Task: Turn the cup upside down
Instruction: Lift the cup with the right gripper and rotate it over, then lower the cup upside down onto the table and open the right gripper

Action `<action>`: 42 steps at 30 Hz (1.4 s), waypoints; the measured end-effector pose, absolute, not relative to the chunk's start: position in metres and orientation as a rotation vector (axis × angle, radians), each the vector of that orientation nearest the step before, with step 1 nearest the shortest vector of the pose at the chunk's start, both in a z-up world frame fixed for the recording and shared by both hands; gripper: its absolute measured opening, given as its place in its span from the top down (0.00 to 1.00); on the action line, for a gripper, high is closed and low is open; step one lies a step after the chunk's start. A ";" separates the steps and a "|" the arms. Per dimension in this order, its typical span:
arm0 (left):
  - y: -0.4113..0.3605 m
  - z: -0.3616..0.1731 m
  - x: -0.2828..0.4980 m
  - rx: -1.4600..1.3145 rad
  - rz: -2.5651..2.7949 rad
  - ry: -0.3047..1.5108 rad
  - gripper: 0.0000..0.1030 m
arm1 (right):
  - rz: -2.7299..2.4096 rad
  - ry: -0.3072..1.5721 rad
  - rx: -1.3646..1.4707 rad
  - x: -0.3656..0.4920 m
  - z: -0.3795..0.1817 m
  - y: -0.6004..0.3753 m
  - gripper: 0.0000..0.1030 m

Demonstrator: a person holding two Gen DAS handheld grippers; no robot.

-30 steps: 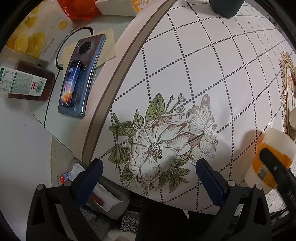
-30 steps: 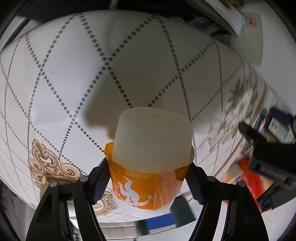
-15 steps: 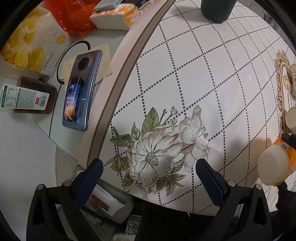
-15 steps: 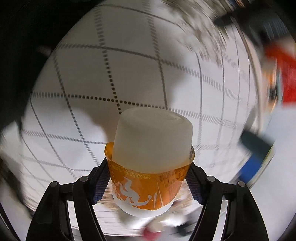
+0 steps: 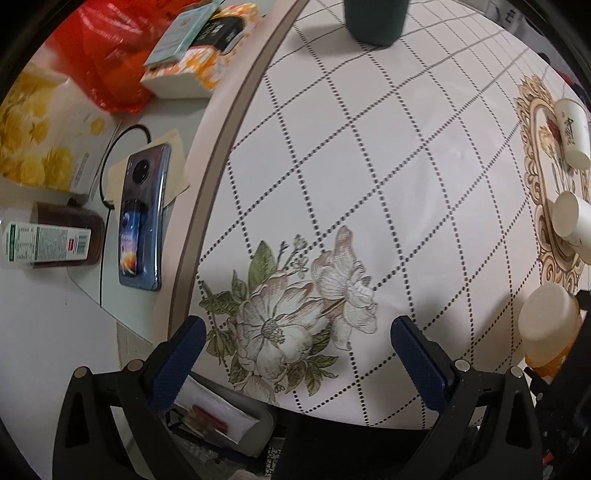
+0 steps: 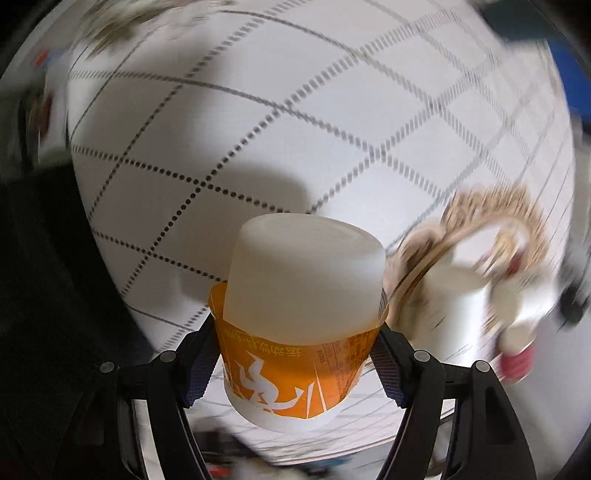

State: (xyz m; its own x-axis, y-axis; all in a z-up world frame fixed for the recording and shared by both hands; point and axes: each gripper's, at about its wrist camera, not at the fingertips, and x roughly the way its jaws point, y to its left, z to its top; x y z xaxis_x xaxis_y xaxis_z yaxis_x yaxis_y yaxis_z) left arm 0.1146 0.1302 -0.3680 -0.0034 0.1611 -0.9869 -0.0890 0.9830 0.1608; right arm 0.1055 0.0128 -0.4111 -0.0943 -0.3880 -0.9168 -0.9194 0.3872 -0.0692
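Observation:
My right gripper (image 6: 295,358) is shut on a white plastic cup with an orange sleeve (image 6: 299,317), held above the patterned tablecloth with its closed base pointing away from the camera. The same cup (image 5: 546,328) shows at the right edge of the left wrist view, base up. My left gripper (image 5: 299,350) is open and empty over the flower print near the table's edge.
Two white paper cups (image 5: 572,133) (image 5: 570,221) stand on the gold ornament at the right. A dark green cup (image 5: 373,18) stands at the far side. A phone (image 5: 142,218), boxes and a red bag (image 5: 107,55) lie on the side surface at left.
The right gripper has rotated with the cup; the background has swung round and is blurred. In the left wrist view the cup turned base-up and the camera drew back a little.

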 end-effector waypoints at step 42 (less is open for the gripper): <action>0.106 -0.370 0.106 0.111 0.168 1.569 0.00 | 0.359 1.519 -0.293 0.156 -0.377 -0.021 0.23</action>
